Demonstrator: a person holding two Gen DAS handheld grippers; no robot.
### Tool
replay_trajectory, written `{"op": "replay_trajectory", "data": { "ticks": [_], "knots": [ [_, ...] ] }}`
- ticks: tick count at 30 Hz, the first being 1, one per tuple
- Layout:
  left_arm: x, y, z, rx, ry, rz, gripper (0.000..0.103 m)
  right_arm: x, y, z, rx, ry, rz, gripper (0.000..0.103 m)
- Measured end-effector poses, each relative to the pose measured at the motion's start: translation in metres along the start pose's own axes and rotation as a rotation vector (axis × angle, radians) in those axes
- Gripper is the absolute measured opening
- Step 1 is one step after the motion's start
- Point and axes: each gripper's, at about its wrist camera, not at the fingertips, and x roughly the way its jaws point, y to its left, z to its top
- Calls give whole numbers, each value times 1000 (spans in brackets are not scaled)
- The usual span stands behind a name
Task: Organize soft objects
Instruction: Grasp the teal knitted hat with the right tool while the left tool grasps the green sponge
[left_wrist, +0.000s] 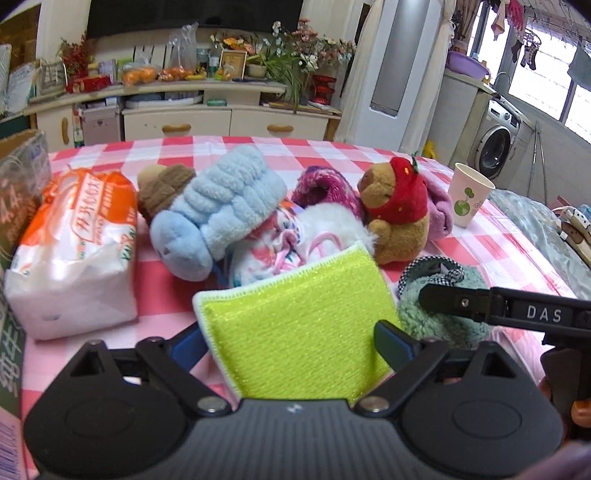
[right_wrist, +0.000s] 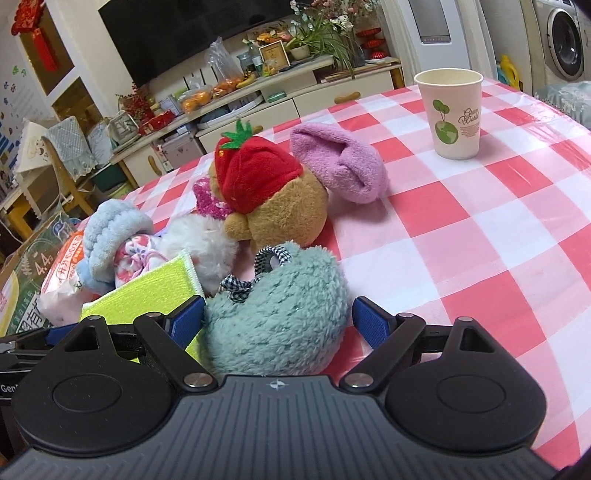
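Two grippers are down at the near edge of the pile on the pink-and-white checked tablecloth (right_wrist: 461, 229); your left gripper (left_wrist: 291, 339) stands spread, its blue pads on either side of the flat lime-green scouring cloth with white stitched edging (left_wrist: 295, 325), and I judge they are not yet pressing it; your right gripper (right_wrist: 277, 321) is likewise spread around the fluffy sage-green plush pouch with a gingham bow (right_wrist: 280, 317), the left pad close against the fur and the right pad apart from it.

Both things should be light and yielding; the cloth is thin and floppy, so take it across its near edge and expect it to droop; the pouch is thick and springy, so pinch deep through the body, not the bow, or the fur may slip out.

Behind them lie the brown plush bear in a red strawberry hood (right_wrist: 273, 199), a pale-blue ribbed fleece band (left_wrist: 225, 199) and a rolled lilac towel (right_wrist: 340, 166); the paper cup with a green globe print (right_wrist: 452, 114) stands well apart, upright and easily toppled.
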Motion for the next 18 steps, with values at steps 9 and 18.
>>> {"op": "replay_trajectory", "data": {
  "ticks": [9, 18],
  "knots": [
    [0, 9, 2, -76, 12, -32, 72, 5, -1, 5, -18, 2, -7, 103],
    [-4, 13, 4, -119, 5, -39, 50, 7, 3, 7, -65, -7, -11, 84]
  ]
}}
